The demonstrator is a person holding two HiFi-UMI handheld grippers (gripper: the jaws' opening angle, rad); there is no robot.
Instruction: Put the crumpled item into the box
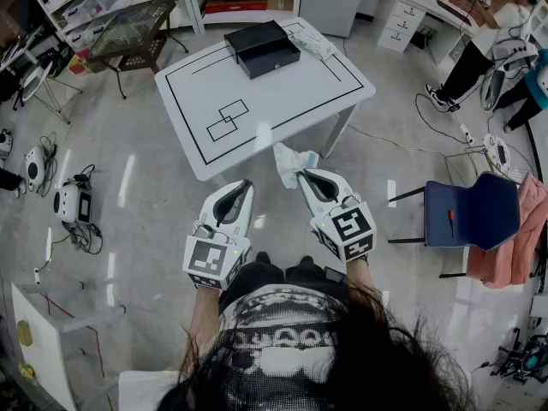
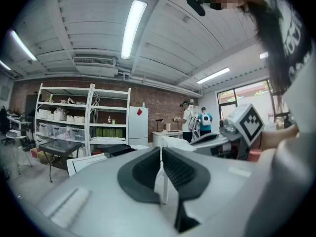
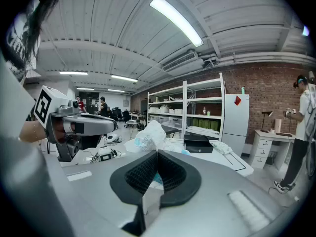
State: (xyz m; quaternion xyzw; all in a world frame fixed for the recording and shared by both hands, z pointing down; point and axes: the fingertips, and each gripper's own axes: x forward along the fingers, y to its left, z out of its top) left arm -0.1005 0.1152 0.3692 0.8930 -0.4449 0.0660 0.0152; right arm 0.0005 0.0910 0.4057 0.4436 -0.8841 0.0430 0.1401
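My right gripper (image 1: 305, 175) is shut on a crumpled white and pale blue item (image 1: 291, 163), held just off the near edge of the white table (image 1: 257, 118). In the right gripper view the crumpled item (image 3: 147, 135) sticks up beyond the closed jaws of that gripper (image 3: 157, 158). The black box (image 1: 261, 48) sits at the table's far side, seen small as the black box (image 3: 197, 143) past the jaws. My left gripper (image 1: 245, 184) is shut and empty beside the right one; its closed tips (image 2: 161, 154) show in its own view.
A second white packet (image 1: 315, 45) lies right of the box on the table. A blue chair (image 1: 475, 215) stands to the right, shelving (image 1: 128, 7) and a dark cart behind the table, devices and cables (image 1: 73, 208) on the floor at left. People stand at far right.
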